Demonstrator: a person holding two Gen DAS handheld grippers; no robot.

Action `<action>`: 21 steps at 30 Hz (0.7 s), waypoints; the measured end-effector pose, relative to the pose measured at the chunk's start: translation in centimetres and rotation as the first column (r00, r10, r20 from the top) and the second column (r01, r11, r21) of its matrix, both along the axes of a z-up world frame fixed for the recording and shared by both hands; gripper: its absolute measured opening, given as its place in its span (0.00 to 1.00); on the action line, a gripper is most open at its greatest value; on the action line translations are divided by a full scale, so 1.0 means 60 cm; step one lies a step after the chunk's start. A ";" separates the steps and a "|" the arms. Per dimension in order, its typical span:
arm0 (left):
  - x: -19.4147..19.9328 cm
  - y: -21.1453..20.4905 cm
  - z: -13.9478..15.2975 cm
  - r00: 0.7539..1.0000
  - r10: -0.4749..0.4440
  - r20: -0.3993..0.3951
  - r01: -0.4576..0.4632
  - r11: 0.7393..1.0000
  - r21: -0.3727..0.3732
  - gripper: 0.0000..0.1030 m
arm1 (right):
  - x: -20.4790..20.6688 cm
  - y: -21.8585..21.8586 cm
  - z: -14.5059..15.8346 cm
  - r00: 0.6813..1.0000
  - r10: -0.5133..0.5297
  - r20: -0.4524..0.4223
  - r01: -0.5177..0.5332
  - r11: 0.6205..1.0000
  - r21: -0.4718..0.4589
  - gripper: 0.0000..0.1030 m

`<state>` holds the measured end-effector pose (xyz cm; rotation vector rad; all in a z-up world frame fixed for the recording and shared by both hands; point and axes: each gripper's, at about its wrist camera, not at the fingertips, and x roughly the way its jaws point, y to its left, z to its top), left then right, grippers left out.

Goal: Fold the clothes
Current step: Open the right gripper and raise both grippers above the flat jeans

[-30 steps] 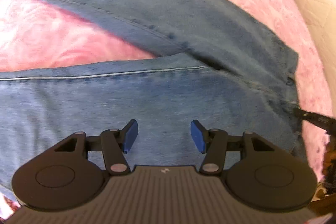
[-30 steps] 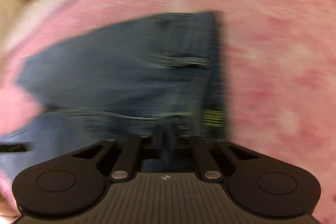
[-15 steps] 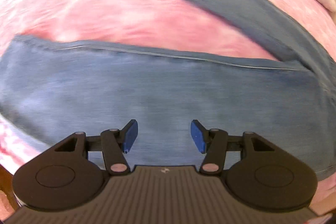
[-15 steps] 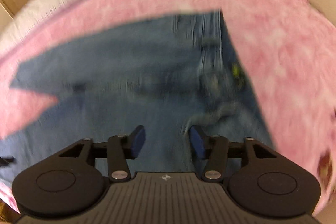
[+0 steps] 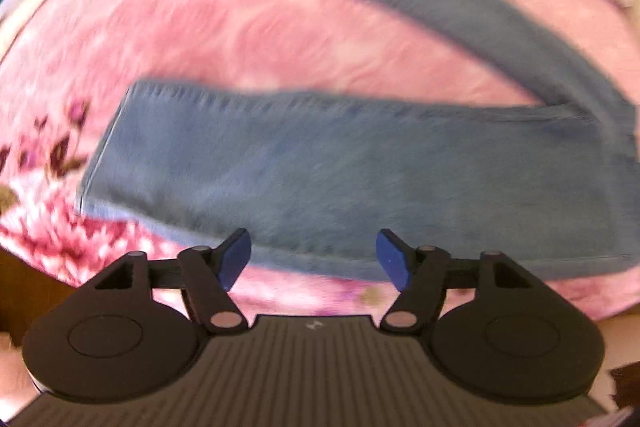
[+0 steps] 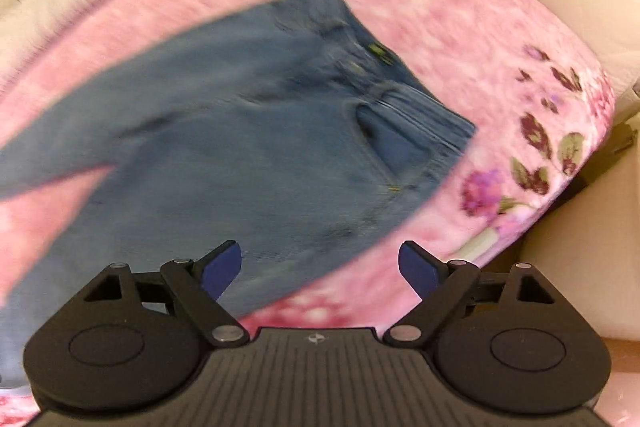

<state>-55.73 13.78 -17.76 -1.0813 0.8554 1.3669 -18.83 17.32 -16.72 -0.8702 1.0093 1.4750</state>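
Both grippers, left (image 5: pixel 313 259) and right (image 6: pixel 320 269), hang spread and empty over the jeans (image 5: pixel 340 179), which lie flat with legs splayed on the pink blanket (image 5: pixel 200 27), ready for gripping.

No legible text or labels anywhere.

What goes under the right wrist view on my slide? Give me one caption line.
Open right gripper hovers over the waist end of blue jeans spread on a pink floral blanket.
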 end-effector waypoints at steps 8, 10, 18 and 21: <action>0.073 -0.020 0.166 0.995 -0.098 0.021 0.094 0.984 0.151 0.86 | -0.101 -0.061 0.112 0.993 0.114 0.019 -0.115 0.992 0.049 0.86; 0.094 -0.030 0.191 0.994 -0.106 -0.009 0.106 0.979 0.175 0.91 | -0.116 -0.077 0.132 0.991 0.134 0.022 -0.135 0.990 0.051 0.86; 0.146 -0.097 0.233 0.993 -0.105 -0.060 0.116 0.966 0.233 0.99 | -0.109 -0.141 0.161 0.973 0.214 0.086 -0.220 0.974 0.058 0.86; 0.159 -0.134 0.239 0.995 -0.091 -0.043 0.098 0.969 0.228 0.99 | -0.078 -0.165 0.165 0.975 0.214 0.055 -0.217 0.975 0.052 0.86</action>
